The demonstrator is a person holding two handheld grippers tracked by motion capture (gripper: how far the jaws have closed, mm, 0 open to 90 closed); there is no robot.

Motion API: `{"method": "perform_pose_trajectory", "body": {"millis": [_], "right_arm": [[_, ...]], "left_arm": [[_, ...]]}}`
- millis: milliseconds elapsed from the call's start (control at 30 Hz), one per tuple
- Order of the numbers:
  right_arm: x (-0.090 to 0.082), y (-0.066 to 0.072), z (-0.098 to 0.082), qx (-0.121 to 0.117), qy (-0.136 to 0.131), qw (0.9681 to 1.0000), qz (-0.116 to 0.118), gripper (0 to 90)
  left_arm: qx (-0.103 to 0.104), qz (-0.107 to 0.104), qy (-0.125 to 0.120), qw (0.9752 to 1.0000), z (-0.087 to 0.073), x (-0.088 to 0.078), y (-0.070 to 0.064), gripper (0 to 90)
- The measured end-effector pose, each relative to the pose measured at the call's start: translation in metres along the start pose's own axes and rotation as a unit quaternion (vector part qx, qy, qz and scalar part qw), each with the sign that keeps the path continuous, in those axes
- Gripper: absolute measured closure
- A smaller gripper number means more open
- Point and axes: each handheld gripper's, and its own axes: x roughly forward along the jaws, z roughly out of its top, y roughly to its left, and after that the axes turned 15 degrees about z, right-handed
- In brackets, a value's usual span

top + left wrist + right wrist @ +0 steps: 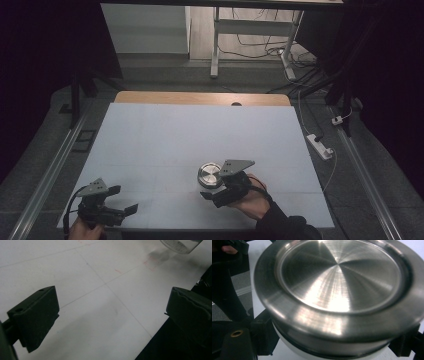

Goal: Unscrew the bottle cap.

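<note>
The jar point(209, 176) stands on the table point(165, 135) (near its front), right of centre.

A white sheet point(190, 140) covers most of a wooden table point(200, 98), whose bare edge shows at the far side. On the grey floor point(350, 165) right of it lies what looks like a white power strip point(320, 146), with cables point(260, 50) trailing near a white desk frame point(216, 45) beyond.

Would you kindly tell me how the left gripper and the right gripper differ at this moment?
The left gripper has its jaws wide apart with nothing between them; the right gripper is shut on the round metal jar. The left gripper sits at the near left corner of the white mat, away from the jar; the right gripper is near the mat's middle front. Both are black, hand-held, and carry a grey three-cornered plate on top.
</note>
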Motion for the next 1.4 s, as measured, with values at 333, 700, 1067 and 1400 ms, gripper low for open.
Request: {"method": "perform_pose_trajectory", "body": {"millis": [333,700,1067,1400], "right_arm": [[-0.001,0.000,0.001,0.000,-0.004,1.0000,0.002,14.9],[-0.002,0.000,0.001,0.001,-0.005,1.0000,0.001,14.9],[-0.001,0.001,0.001,0.000,-0.005,1.0000,0.003,14.9],[-0.001,0.002,0.002,-0.005,-0.008,0.9999,0.002,14.9]], "left_arm": [[0.049,-0.029,-0.033,0.9978,0.022,0.000,-0.015,0.0],[0.077,-0.081,-0.061,0.9919,0.044,0.010,-0.029,0.0],[0.132,-0.081,-0.052,0.9866,0.075,0.024,-0.054,1.0],[0.182,-0.101,-0.061,0.9761,0.104,0.036,-0.076,0.9]]}}
